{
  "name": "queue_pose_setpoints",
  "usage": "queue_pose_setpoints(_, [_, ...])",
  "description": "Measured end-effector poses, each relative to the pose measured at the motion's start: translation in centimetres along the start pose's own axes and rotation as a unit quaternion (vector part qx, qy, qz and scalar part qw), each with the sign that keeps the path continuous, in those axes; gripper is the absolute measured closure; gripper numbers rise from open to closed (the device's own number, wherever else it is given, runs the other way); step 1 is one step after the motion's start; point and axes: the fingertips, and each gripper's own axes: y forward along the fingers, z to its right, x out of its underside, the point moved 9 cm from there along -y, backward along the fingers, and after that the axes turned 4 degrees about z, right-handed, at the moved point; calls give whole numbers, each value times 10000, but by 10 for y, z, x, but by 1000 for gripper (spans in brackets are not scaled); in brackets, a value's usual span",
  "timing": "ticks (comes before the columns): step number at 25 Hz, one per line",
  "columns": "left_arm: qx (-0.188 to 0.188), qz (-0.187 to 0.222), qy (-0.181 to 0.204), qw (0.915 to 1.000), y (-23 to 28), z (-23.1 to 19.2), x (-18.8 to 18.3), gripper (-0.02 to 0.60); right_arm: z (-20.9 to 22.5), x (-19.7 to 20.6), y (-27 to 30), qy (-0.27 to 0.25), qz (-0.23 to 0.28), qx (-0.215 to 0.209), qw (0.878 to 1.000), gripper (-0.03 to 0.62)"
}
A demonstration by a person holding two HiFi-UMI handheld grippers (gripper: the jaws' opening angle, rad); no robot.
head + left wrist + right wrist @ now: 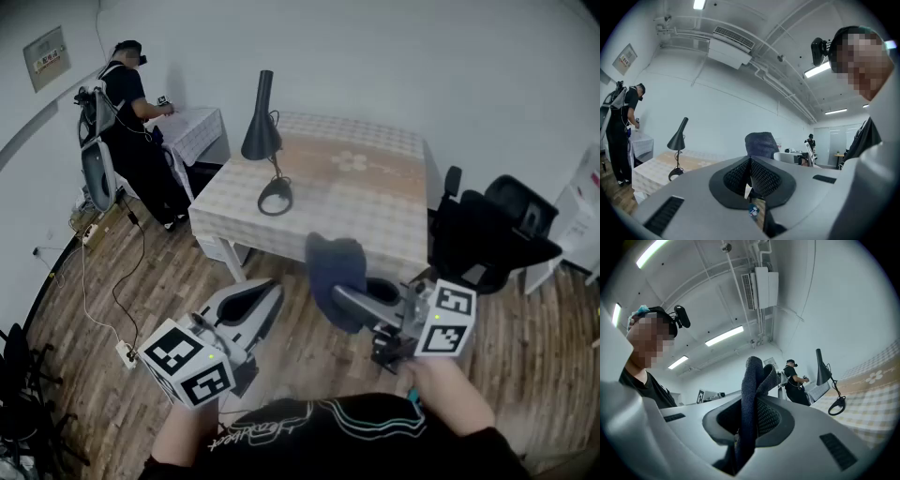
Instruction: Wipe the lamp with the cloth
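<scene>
Your right hand-held gripper [349, 302] sits at the lower right of centre in the head view, and its jaws are clamped on a dark blue-grey folded cloth [336, 270]. In the right gripper view the cloth [753, 380] runs up between the two ribbed pads and stands above them in a fold. Your left hand-held gripper [266, 292] lies at the lower left of centre. In the left gripper view its jaws [750, 159] are pressed together at the tips and have nothing between them. The cloth shows just behind them in that view, a little right of centre. The black desk lamp with a cone shade and ring-shaped base [266, 141] stands upright in the upper middle of the head view. It is on the left part of the desk with the pale checked covering [375, 202], and its ring base lies toward the desk's near side. The cloth hangs in front of the desk's near edge, well apart from the lamp. Neither hand-held gripper touches the lamp. A black office chair [492, 234] stands at the right of the desk, on the wooden plank floor [84, 309]. In the upper left corner a person in dark clothes [131, 122] stands at a second, smaller covered table [199, 127].
</scene>
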Motion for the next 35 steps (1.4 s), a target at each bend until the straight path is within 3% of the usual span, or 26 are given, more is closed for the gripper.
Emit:
queue_pose_setpoints(9, [-29, -66, 78, 9999, 5, 5, 1, 581, 7, 3, -3, -33, -88, 109, 9999, 543])
queue_pose_setpoints(17, [34, -77, -36, 10000, 21, -36, 3, 580, 43, 2, 15, 9, -10, 439, 9990, 543])
queue_pose_setpoints(27, [231, -218, -212, 9993, 88, -169, 1, 580, 160, -9, 78, 29, 75, 923, 9957, 543])
queue_pose_setpoints(35, [440, -296, -323, 9981, 140, -309, -19, 580, 266, -28, 158, -31, 249, 1368, 9903, 543])
